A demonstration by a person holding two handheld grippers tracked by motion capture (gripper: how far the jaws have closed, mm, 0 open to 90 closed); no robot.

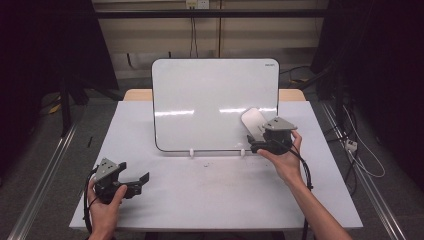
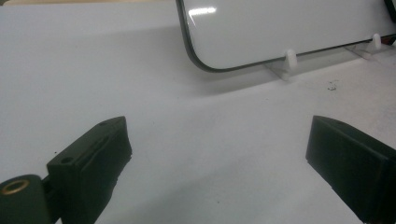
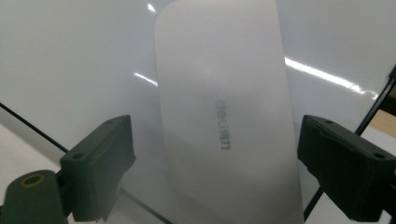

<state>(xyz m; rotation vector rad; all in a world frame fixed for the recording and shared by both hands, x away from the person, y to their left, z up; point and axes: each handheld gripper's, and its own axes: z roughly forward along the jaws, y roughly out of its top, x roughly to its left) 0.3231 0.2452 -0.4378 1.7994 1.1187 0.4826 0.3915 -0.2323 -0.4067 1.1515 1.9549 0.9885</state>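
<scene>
Eraser flat against whiteboard, between right gripper's spread jaws, not clasped | right hand raised, reaching forward | left gripper released, low beside table edge

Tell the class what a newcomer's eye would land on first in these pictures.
First, the whiteboard propped upright on small clips at the back middle of the table. Next, the white eraser lying against its lower right face, with the right gripper, jaws apart, just below it. The left gripper waits open at the near left.
</scene>
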